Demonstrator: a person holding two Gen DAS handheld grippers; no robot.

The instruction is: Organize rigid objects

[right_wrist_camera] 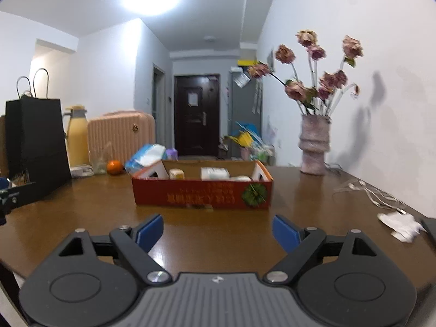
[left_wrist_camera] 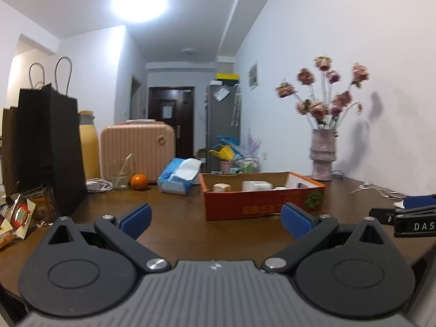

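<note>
An orange cardboard box [left_wrist_camera: 261, 204] sits on the brown table [left_wrist_camera: 174, 231], holding several pale objects, among them a white box [left_wrist_camera: 256, 185] and a cream block [left_wrist_camera: 221, 187]. It also shows in the right wrist view [right_wrist_camera: 201, 194] with the same white box [right_wrist_camera: 214, 173]. My left gripper [left_wrist_camera: 216, 219] is open and empty, short of the box's front wall. My right gripper [right_wrist_camera: 218, 231] is open and empty, also short of the box. The right gripper appears at the right edge of the left wrist view [left_wrist_camera: 408, 212].
A vase of flowers [right_wrist_camera: 313, 147] stands at the back right. White cables [right_wrist_camera: 368, 190] and a white adapter [right_wrist_camera: 400, 224] lie at the right. Black paper bags [left_wrist_camera: 46, 147], snack packets [left_wrist_camera: 19, 218], a yellow flask [left_wrist_camera: 88, 147], a pink suitcase [left_wrist_camera: 136, 152], a glass [left_wrist_camera: 119, 175], an orange [left_wrist_camera: 139, 181] and a wipes pack [left_wrist_camera: 179, 177] stand left and behind.
</note>
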